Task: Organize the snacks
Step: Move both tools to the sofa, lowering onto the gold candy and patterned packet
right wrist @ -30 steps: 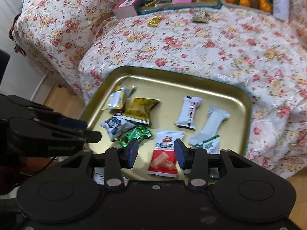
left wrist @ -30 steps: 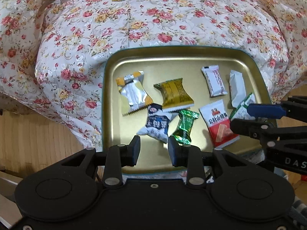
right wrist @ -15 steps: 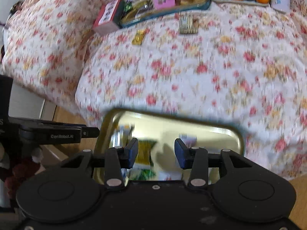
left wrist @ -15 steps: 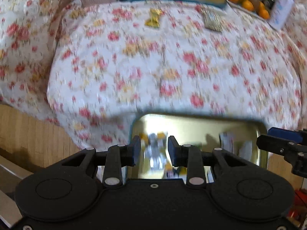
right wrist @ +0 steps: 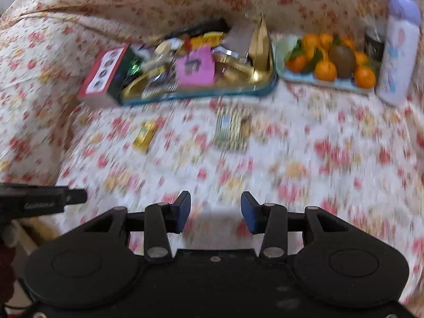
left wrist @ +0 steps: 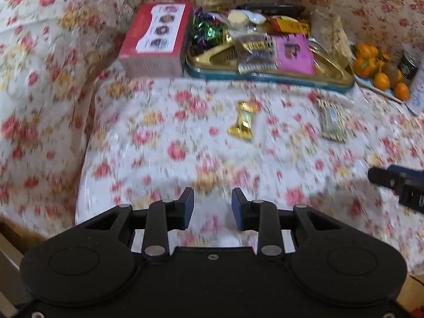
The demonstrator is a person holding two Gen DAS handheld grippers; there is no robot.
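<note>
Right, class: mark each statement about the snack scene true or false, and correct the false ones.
1. Both grippers are empty and open. True: left gripper, right gripper.
2. The gold-wrapped candy lies inside the snack tray. False: it lies loose on the floral cloth.
3. A red box sits beside the tray. True.
4. The oranges are in the snack tray. False: they sit on a separate plate.
</note>
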